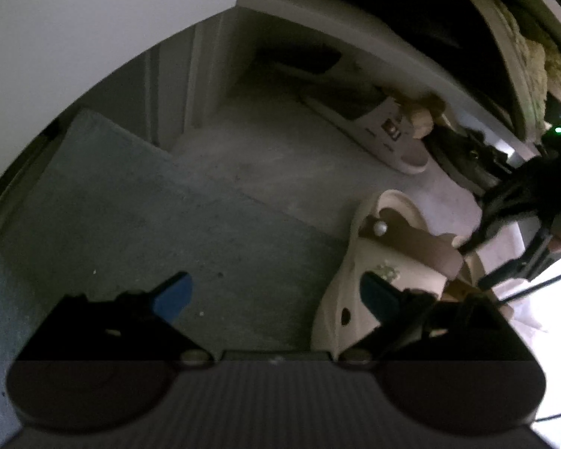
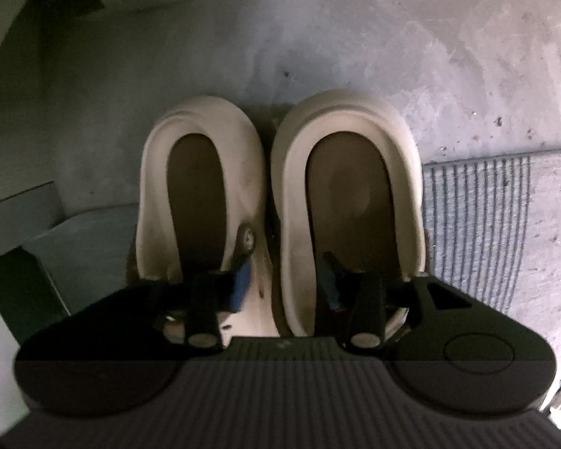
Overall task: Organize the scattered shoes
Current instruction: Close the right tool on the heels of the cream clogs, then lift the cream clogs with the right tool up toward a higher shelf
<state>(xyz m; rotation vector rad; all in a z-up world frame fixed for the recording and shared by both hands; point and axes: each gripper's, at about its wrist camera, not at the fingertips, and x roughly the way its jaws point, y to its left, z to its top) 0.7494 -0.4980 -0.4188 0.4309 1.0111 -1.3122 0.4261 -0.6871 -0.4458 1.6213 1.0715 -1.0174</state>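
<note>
Right gripper jaws open, straddling the inner walls of the cream clog pair at frame centre, long axes running up-frame, heels away. Left gripper jaws open, empty, clogs to their right. Grey slide upper right, probably next.

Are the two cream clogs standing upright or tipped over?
Upright. In the right wrist view the left clog and right clog sit side by side on the floor, openings and dark insoles facing up.
</note>
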